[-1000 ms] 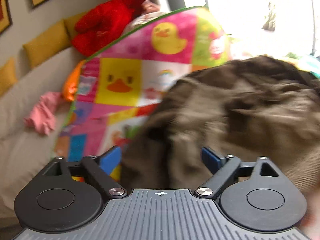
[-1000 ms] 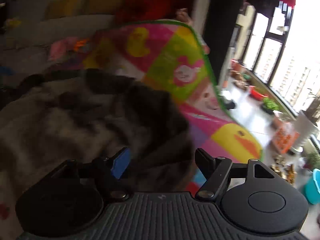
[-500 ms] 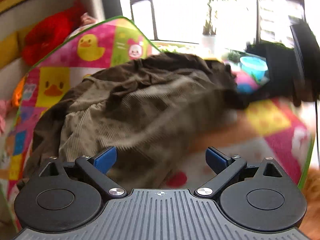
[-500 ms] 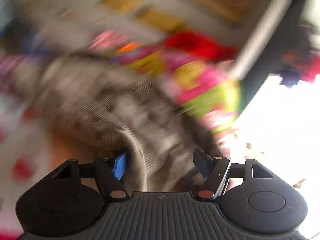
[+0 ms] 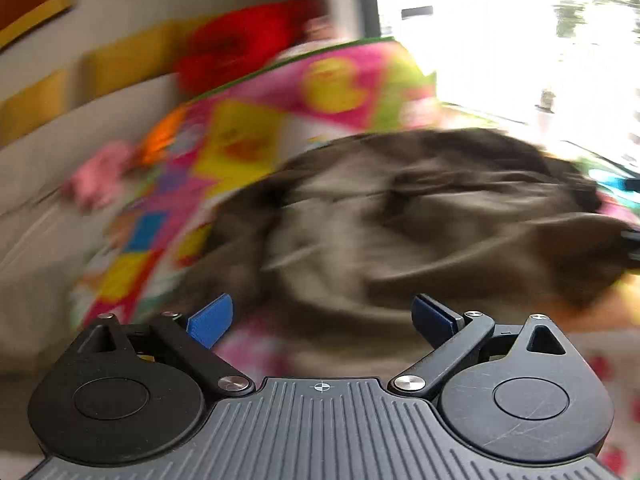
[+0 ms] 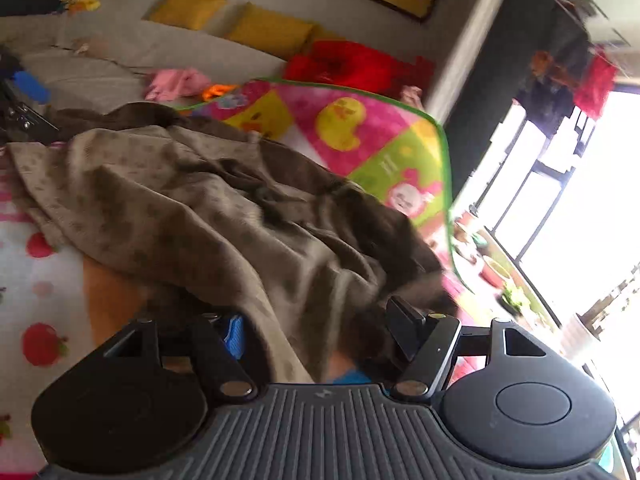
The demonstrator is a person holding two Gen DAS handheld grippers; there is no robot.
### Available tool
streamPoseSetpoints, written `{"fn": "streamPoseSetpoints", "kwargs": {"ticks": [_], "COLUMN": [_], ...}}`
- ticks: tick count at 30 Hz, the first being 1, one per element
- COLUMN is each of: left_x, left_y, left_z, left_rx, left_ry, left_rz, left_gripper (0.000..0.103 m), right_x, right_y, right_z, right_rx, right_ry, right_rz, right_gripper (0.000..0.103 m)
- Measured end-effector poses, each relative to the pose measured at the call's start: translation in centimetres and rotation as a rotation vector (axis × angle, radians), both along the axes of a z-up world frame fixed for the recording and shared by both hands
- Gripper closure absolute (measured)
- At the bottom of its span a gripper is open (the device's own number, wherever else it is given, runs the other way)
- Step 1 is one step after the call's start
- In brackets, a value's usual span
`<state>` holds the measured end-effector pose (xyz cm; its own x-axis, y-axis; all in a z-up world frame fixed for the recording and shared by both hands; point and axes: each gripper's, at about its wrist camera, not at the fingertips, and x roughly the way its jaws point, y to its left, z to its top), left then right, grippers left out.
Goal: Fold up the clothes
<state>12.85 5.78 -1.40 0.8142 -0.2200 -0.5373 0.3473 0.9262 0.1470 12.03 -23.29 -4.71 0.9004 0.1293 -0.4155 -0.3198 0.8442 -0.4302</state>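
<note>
1. Since half a second ago, the left tool (image 5: 322,320) has swung back toward the sofa (image 5: 36,208), its view blurred.
2. Its jaws stand wide apart, empty; the brown garment (image 5: 420,216) lies just ahead on the play mat (image 5: 240,140).
3. Cloth of the brown garment (image 6: 208,208) runs between the right tool's (image 6: 320,328) spread fingers (grip cannot be told).
</note>
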Motion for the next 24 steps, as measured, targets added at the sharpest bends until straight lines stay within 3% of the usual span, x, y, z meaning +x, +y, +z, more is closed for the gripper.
{"fn": "streamPoseSetpoints", "kwargs": {"ticks": [2,5,7,10,12,13,14,15,17,21,24], "left_x": [-0.8,-0.9,-0.4,1.4,2.8,3.6,4.5,5.1,5.8,6.5,6.7], "left_y": [-2.7,-6.3,-8.7,-11.2,-12.2,-12.1,-12.0,-11.6,-10.6,-8.8,-8.2], "left_z": [0.1,-0.3,-1.0,-1.8,-1.8,-1.3,-0.9,-0.4,0.8,2.7,3.6], "left_rx": [0.026,0.024,0.063,0.139,0.168,0.153,0.136,0.102,0.045,-0.037,-0.084], "left_ry": [-0.020,-0.024,-0.055,-0.121,-0.145,-0.123,-0.097,-0.073,-0.056,-0.061,-0.056], "left_rz": [-0.102,-0.201,-0.228,-0.220,-0.219,-0.218,-0.217,-0.219,-0.215,-0.180,-0.166], "left_gripper": [0.003,0.003,0.003,0.004,0.030,0.058,0.069,0.073,0.091,0.091,0.091], "right_x": [0.4,0.6,0.5,0.2,-0.3,-0.9,-1.5,-2.2,-3.6,-5.7,-5.7], "right_y": [0.7,0.8,0.7,0.7,0.5,0.2,-0.2,-0.5,-1.0,0.3,4.4], "right_z": [1.4,4.5,5.6,6.6,6.3,6.3,6.4,6.4,6.4,5.1,2.4], "right_rx": [0.045,0.184,0.211,0.217,0.192,0.193,0.200,0.207,0.237,0.331,0.240], "right_ry": [-0.032,-0.085,-0.095,-0.094,-0.076,-0.069,-0.063,-0.057,-0.027,0.147,0.216], "right_rz": [0.022,0.027,0.038,0.057,0.058,0.054,0.050,0.046,0.053,0.170,0.269], "right_gripper": [0.075,0.086,0.089,0.090,0.090,0.090,0.089,0.089,0.085,0.076,0.075]}}
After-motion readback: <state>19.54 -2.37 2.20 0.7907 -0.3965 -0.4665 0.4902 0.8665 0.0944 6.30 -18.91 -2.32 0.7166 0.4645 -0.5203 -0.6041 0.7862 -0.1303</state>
